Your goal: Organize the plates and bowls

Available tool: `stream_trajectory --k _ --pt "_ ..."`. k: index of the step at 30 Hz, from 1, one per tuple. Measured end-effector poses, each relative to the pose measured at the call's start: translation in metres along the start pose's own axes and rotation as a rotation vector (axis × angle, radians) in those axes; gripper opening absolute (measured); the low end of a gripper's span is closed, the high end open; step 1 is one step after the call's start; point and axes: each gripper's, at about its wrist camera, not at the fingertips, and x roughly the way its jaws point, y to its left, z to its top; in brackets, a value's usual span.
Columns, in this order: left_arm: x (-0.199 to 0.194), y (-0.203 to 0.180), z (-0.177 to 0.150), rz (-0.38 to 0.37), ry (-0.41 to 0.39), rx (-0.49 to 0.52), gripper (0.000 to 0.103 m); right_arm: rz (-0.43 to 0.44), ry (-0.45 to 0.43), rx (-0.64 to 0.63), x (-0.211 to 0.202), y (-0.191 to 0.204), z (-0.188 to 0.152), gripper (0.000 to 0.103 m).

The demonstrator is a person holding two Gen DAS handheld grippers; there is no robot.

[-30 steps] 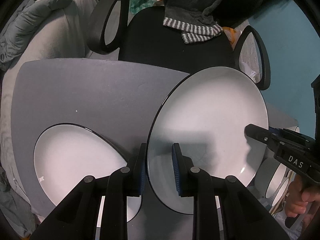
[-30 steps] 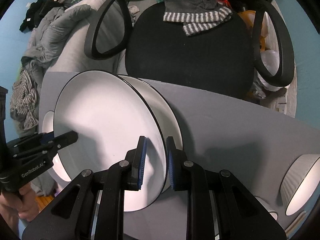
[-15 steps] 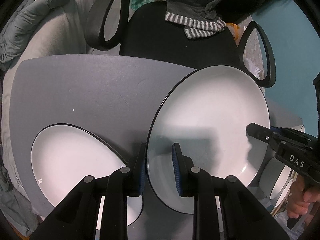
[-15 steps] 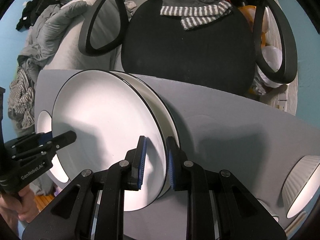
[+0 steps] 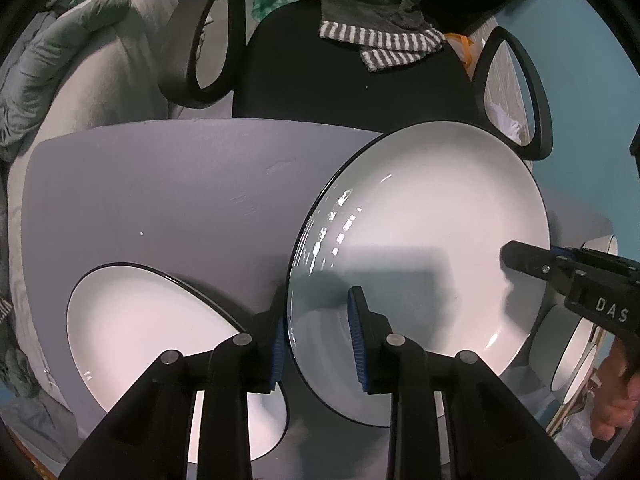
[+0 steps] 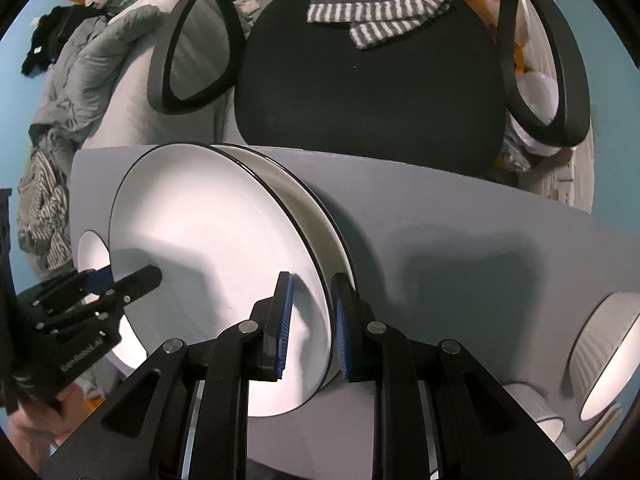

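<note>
A large white plate with a black rim (image 5: 420, 232) is held tilted over the grey table (image 5: 160, 200) by both grippers. My left gripper (image 5: 316, 340) straddles its near-left rim. The jaws are opening, with the rim still between them and the pads loosening. My right gripper (image 6: 312, 320) is shut on the opposite rim of this plate (image 6: 208, 240). In the left wrist view the right gripper (image 5: 520, 258) comes in from the right. Just beneath the held plate lies a second plate (image 6: 316, 220). A third plate (image 5: 152, 340) rests flat on the table to the left.
Ribbed white bowls (image 6: 608, 352) stand at the table's right end. A black office chair (image 6: 360, 100) with a striped cloth (image 6: 376, 20) over it stands behind the far table edge. Grey bedding (image 5: 60, 60) is piled at the left. A hand (image 5: 616, 400) holds the right gripper.
The left gripper's jaws have spread a little around the plate's rim. The plate and the right gripper have barely moved.
</note>
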Motion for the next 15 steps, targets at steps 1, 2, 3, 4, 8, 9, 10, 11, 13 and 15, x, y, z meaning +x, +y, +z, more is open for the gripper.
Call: stream_trajectory --k 1,2,3,4,8,9,10,11,13,15 --pt "0.0 -0.001 0.0 0.004 -0.002 0.004 0.027 -0.008 0.005 0.002 0.0 0.001 0.0 0.019" --pt "-0.001 -0.001 0.0 0.007 -0.004 0.006 0.027 -0.014 0.007 0.001 -0.001 0.002 0.0 0.019" --pt "-0.002 -0.001 0.0 0.011 -0.007 0.009 0.027 -0.02 0.01 -0.001 -0.001 0.003 0.0 0.02" --pt "-0.003 -0.001 0.0 0.013 -0.009 0.01 0.027 -0.028 0.013 -0.004 0.0 0.004 0.0 0.02" --pt "-0.007 -0.002 0.0 0.018 -0.015 0.016 0.029 -0.046 0.022 -0.005 -0.001 0.006 0.0 0.02" --pt "-0.008 -0.003 0.0 0.02 -0.018 0.022 0.031 -0.048 0.025 -0.002 -0.001 0.006 0.0 0.02" --pt "-0.009 -0.005 0.0 0.021 -0.021 0.025 0.032 -0.051 0.028 -0.001 -0.001 0.006 0.0 0.021" --pt "-0.01 -0.006 -0.001 0.023 -0.024 0.03 0.033 -0.055 0.029 -0.001 -0.001 0.007 -0.001 0.022" --pt "-0.012 -0.008 -0.003 0.026 -0.033 0.038 0.035 -0.065 0.031 -0.003 -0.001 0.009 -0.001 0.022" --pt "-0.013 -0.009 -0.004 0.031 -0.038 0.041 0.036 -0.073 0.031 -0.004 -0.002 0.009 -0.001 0.022"
